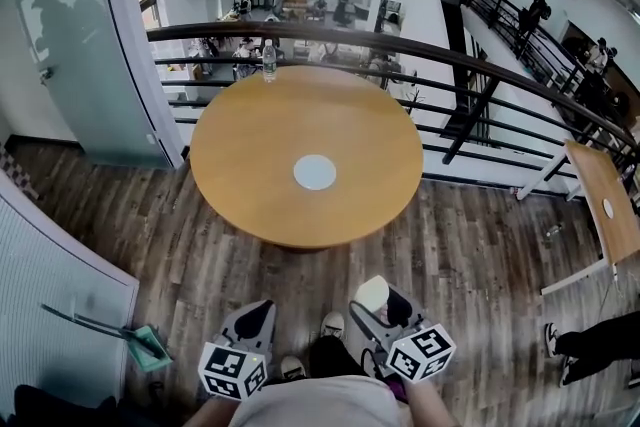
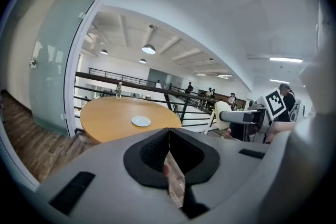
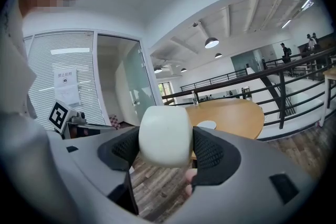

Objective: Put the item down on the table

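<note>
Your left gripper (image 1: 254, 319) is held low, its jaws pressed together on nothing. Ahead of you, well apart from both grippers, stands the round table (image 1: 240, 150) with a bottle (image 1: 268, 60) at its far edge and a white disc (image 1: 315, 172) at its centre. Your right gripper (image 3: 166, 145) pinches the pale block (image 3: 164, 135), so by my reading the whole task is left: carry it over, set it down and let go.

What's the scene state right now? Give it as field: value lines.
left gripper: shut, nothing between its jaws
right gripper: shut on a white item
table: round, wooden, ahead of the person, apart from both grippers
on table: white disc at centre; bottle at far edge
task status: item not yet on the table
</note>
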`<state>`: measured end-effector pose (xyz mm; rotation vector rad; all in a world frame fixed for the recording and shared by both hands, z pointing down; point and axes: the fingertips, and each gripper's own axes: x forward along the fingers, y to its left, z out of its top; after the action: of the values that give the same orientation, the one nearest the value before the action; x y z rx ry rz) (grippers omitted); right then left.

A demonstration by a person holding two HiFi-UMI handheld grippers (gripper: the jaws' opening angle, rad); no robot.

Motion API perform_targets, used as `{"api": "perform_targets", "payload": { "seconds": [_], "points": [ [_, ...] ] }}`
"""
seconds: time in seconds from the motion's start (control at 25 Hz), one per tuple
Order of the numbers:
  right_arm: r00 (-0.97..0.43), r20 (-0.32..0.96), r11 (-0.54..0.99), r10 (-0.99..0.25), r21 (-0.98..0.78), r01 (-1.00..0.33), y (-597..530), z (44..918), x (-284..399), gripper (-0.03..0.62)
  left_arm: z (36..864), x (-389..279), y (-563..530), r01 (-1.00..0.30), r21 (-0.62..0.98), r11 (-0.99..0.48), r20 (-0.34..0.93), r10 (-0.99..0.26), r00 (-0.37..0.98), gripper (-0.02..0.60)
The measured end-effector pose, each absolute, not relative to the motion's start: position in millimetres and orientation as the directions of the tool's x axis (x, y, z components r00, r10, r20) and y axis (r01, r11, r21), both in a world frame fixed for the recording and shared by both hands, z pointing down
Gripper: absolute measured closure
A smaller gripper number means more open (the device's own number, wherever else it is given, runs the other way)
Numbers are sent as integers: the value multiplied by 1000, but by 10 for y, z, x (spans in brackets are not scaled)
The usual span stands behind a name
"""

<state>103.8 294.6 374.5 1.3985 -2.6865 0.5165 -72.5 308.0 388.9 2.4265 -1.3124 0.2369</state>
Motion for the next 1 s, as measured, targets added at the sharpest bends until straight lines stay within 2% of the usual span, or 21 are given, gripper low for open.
{"api": "perform_targets", "payload": {
  "seconds": [0.52,1.0],
  "points": [
    [-598,226,546,-769,-256,-798,2085,4003,1156,283,4095,-630,2310,-841,220,-494,335,-771,541,560],
    [-627,222,575,-747,-260,-776,424,3838,1355,283,3881,-403,667,-856,209,-473,318,-795,517,560]
  ]
}}
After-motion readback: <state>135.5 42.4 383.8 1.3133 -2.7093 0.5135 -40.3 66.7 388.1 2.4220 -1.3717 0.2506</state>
